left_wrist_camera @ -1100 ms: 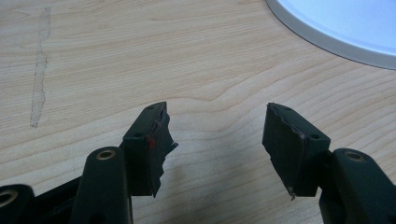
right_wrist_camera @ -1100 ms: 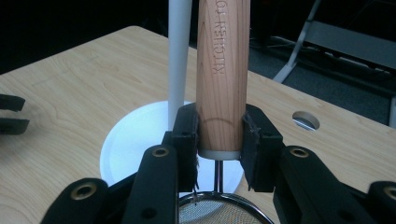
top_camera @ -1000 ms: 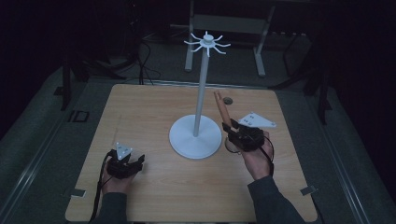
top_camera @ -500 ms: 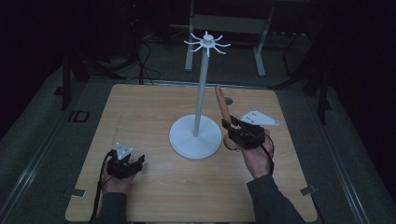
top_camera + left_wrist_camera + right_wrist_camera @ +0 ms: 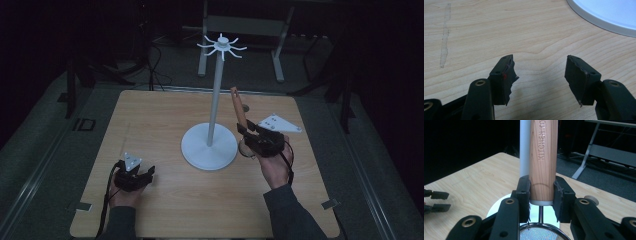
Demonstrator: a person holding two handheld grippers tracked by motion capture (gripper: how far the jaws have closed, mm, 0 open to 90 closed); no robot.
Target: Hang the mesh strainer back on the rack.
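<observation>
Right gripper has its jaws clamped on the wooden handle of a small mesh strainer, bottom centre of its own view, handle pointing up beside the white stand mid-frame. Left gripper sits open over bare table, lower left of the high view.

one white stand, one strainer, two tools
</observation>
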